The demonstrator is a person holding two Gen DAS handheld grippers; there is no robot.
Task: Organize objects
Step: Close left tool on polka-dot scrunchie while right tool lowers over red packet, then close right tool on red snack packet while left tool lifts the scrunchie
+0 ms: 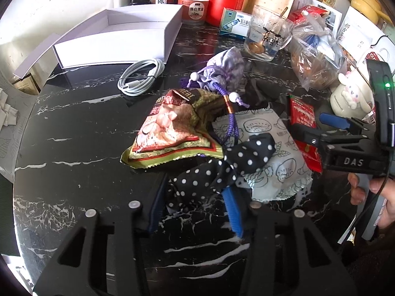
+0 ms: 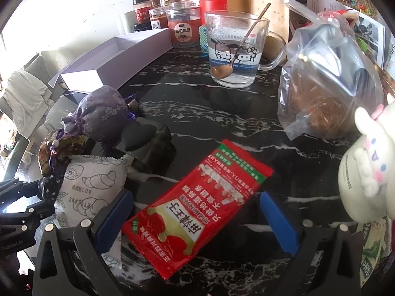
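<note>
On the black marble table, my left gripper (image 1: 195, 197) is open, its blue pads either side of the near end of a black polka-dot bow (image 1: 229, 165). The bow lies on a white printed snack packet (image 1: 271, 148), next to a green and red snack bag (image 1: 172, 128) and a purple drawstring pouch (image 1: 224, 69). My right gripper (image 2: 195, 207) is open, its pads either side of a red sauce sachet (image 2: 197, 207) lying flat. The right gripper also shows in the left wrist view (image 1: 321, 125) over that red sachet (image 1: 302, 113).
An open white box (image 1: 118, 34) and a coiled white cable (image 1: 140, 76) lie at the back left. A glass mug with a spoon (image 2: 234, 49), a plastic bag of food (image 2: 325, 83), jars (image 2: 184, 29), a black heart-topped object (image 2: 148, 143) and a white bunny bottle (image 2: 367, 167) stand around.
</note>
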